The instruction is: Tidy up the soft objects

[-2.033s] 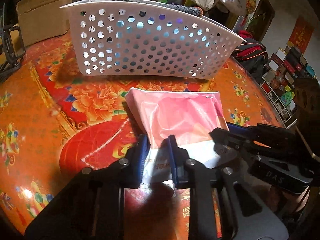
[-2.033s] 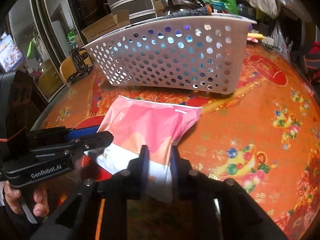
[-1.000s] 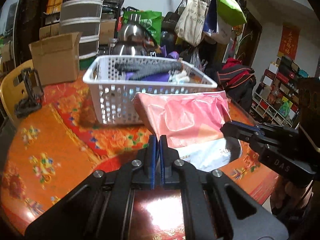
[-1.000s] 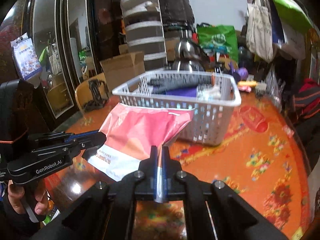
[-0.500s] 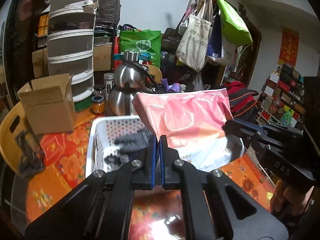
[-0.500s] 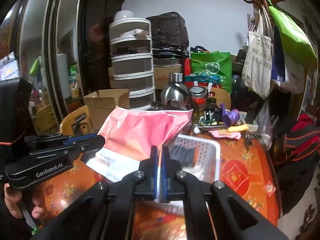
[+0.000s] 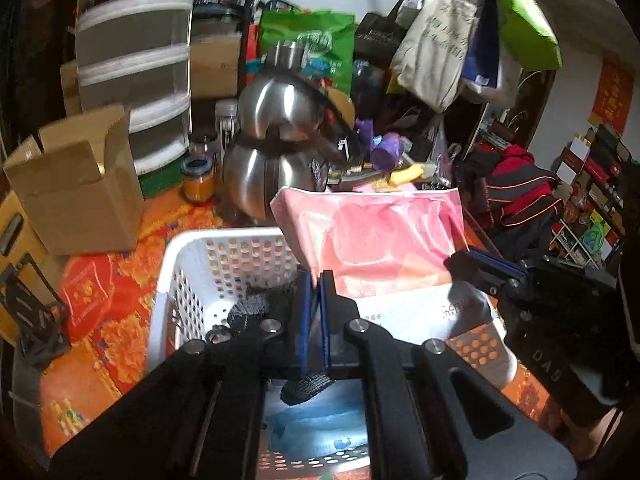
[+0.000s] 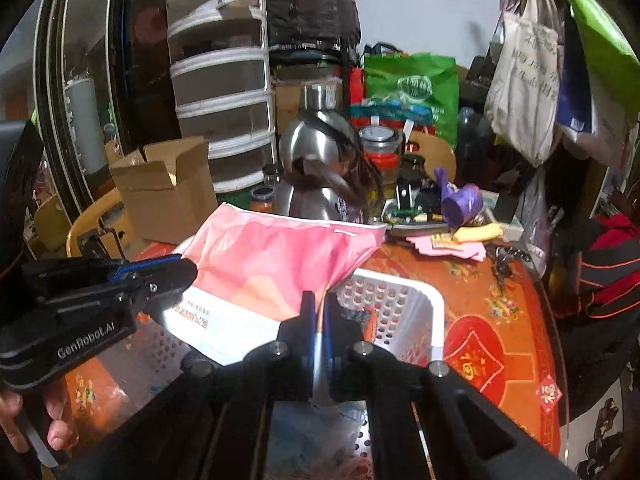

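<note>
Both grippers — left [image 7: 315,280], right [image 8: 316,300] — clamp pink bag [image 7: 384,236] above white basket [image 7: 176,272]

Pink pouch [image 8: 280,264] pinched by both grippers, above white basket [image 8: 404,300]

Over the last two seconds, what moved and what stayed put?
Both grippers, left gripper and right gripper, closed on the pink-and-white bag and lifted it off the table to above the white basket. The basket, its dark cloth and the kettle stayed.
</note>
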The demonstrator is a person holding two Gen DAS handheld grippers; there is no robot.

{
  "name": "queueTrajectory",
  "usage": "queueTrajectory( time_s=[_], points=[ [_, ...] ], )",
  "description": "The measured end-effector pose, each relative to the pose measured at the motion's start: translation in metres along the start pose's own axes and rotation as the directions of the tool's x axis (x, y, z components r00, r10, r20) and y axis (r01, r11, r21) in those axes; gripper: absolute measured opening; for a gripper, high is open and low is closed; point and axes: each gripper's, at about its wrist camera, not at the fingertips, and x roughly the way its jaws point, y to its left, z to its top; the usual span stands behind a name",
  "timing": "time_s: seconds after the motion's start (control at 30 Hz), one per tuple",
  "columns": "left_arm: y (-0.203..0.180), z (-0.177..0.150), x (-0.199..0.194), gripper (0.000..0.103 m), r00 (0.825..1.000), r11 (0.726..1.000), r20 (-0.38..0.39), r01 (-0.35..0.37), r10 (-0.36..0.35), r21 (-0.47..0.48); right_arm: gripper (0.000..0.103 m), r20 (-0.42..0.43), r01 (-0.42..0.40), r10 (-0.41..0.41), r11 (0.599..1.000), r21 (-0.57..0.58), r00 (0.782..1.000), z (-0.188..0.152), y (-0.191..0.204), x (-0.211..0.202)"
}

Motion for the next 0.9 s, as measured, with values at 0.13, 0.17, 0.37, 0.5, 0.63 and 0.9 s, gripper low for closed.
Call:
queueTrajectory(
  time_s=[0.13, 0.17, 0.37, 0.5, 0.63, 0.9],
  points=[
    [0.014, -0.005, 0.007, 0.03, 1.0, 0.999, -0.001, -0.001, 0.001, -0.036, 0.017, -0.034, 0.028, -0.028, 1.0, 0.012, 0.999, -0.007, -0.004, 0.012],
    [0.017, -0.009, 0.003, 0.037, 1.0, 0.999, 0.005, -0.016, 0.016, -0.035, 0.04, -0.043, 0.024, -0.022, 0.999, 0.047, 0.999, -0.009, -0.01, 0.012],
    [0.02, -0.019, -0.008, 0.059, 0.998, 0.999, 0.031, -0.05, 0.05, 0.001, 0.081, -0.003, 0.044, -0.044, 0.997, 0.066, 0.999, -0.016, -0.018, -0.005],
    [0.016, -0.029, -0.014, 0.067, 0.999, 0.999, 0.028, -0.04, 0.04, 0.017, 0.089, -0.025, 0.038, -0.036, 0.997, 0.068, 0.999, -0.019, -0.019, -0.01],
    [0.019, -0.042, -0.025, 0.08, 0.999, 1.0, 0.029, -0.016, 0.015, 0.008, 0.101, -0.032, 0.02, -0.018, 0.998, 0.066, 0.999, -0.027, -0.016, -0.016],
    [0.012, -0.074, -0.079, 0.103, 0.995, 0.998, 0.099, -0.03, 0.025, 0.051, 0.103, -0.004, 0.023, -0.022, 0.996, 0.083, 1.0, -0.055, -0.008, -0.054]
  ],
)
